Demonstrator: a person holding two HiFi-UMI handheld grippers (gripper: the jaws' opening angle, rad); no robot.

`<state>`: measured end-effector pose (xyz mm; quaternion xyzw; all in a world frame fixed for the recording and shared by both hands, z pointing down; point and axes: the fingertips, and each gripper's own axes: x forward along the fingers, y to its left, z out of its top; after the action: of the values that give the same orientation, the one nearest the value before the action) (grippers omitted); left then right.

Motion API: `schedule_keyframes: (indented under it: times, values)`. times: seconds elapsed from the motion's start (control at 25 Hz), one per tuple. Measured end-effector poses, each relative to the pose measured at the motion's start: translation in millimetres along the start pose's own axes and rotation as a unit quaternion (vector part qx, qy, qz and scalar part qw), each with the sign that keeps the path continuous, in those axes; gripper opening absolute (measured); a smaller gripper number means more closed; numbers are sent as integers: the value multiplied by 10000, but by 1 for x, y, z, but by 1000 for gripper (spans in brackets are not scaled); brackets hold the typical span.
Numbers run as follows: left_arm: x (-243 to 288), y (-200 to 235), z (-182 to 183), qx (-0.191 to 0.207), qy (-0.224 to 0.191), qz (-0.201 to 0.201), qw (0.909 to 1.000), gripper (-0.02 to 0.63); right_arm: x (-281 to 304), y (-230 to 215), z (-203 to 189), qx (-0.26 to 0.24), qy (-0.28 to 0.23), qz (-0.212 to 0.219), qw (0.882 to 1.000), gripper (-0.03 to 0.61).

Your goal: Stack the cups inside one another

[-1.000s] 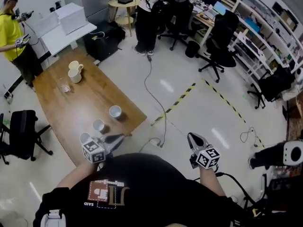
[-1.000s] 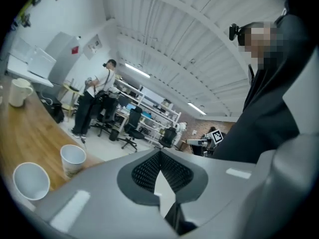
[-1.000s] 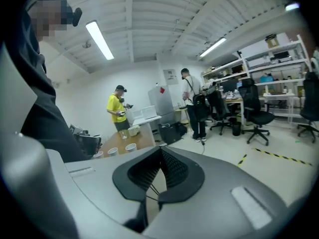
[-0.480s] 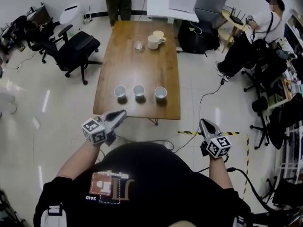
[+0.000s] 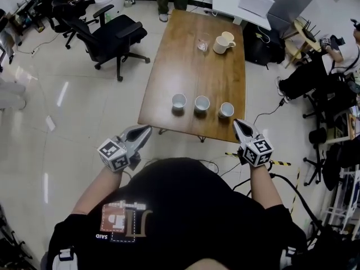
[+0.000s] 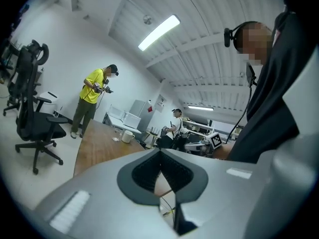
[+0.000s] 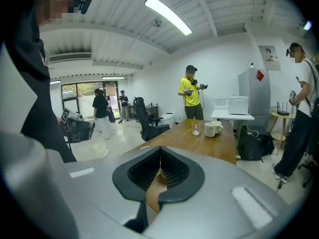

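Both grippers hang at the near end of the wooden table [image 5: 191, 66], and neither one is carrying anything. The left gripper [image 5: 144, 131] has its jaws pressed together with nothing between them, just short of the table's near left corner. The right gripper [image 5: 241, 125] is pinched closed too, empty, just beside the near right corner.

And there are the cups, lined up across the table's near end, mouths up, each standing apart from its neighbour. The left cup [image 5: 179, 100], the middle cup [image 5: 202, 103] and the right cup [image 5: 226, 109] are all white and have no handles. None is nested yet, so the stacking has not begun. Down at the table's far end a white mug [image 5: 224, 42] and a clear glass [image 5: 203, 43] stand close together. They look like bystanders.

Now, how will these cups behave? They look small and light, so a careless nudge could skate one along the table or tip it. Whether they are paper, plastic or ceramic I cannot tell, so I would squeeze gently: a thin wall could buckle, a glazed one could slip. The best hold looks like the rim, one jaw inside the mouth and one outside. That leaves the base free to drop into the next cup. The jaws will have to part first. The right cup looks the easiest pick for the right gripper.
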<state>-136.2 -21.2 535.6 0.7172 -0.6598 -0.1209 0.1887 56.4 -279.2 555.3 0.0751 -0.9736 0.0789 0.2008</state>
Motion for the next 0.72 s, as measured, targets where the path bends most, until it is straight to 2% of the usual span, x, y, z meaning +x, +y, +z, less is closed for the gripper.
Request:
schedule_keyframes:
  times: [0.16, 0.32, 0.56, 0.72]
  values:
    - [-4, 30, 10, 8, 49, -51, 10000, 2, 36, 22, -2, -151, 209, 130, 9996, 45]
    - [7, 42, 13, 32, -22, 120, 9999, 2, 50, 33, -15, -675, 529, 457, 9953, 67]
    - [15, 29, 12, -48, -186, 556, 9983, 2, 81, 36, -26, -1623, 1115, 1120, 9740, 91]
    - [15, 22, 5, -61, -174, 660, 9977, 2, 120, 35, -35, -2019, 1402, 1252, 9612, 110]
